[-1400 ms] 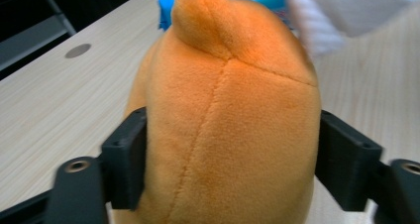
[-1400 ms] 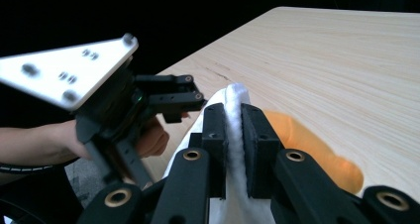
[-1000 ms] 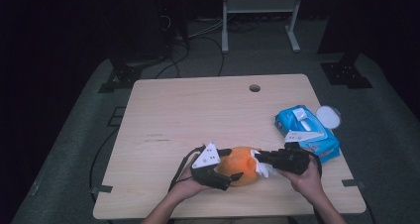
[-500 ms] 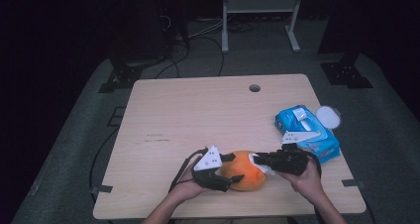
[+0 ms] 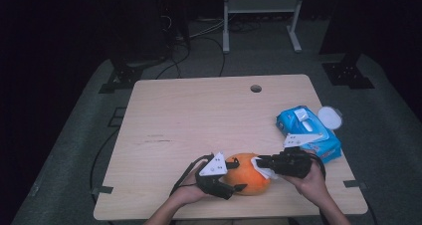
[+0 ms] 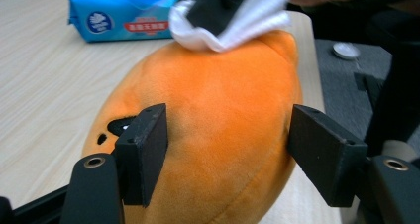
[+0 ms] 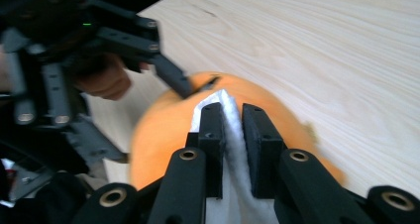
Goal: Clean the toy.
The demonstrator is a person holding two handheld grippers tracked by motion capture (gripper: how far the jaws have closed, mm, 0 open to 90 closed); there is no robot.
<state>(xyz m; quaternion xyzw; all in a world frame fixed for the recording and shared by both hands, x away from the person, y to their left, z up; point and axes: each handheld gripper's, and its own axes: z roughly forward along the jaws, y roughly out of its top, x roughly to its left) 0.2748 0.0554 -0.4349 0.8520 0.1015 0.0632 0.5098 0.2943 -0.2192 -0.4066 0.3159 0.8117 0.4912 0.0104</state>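
The orange plush toy (image 5: 246, 174) lies on the wooden table (image 5: 199, 120) near its near edge, right of centre, long axis running left to right. The left gripper (image 6: 228, 152), whose jaws have just been closing, clasps the toy's left end, one pad on each flank. The right gripper (image 7: 232, 135) pinches a white wipe (image 7: 233, 135) and rests it on the toy's right end. A blue wet-wipe pack (image 5: 308, 135) lies just beyond, to the right.

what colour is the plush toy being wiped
Bright orange; the plush toy shows best in the left gripper view.
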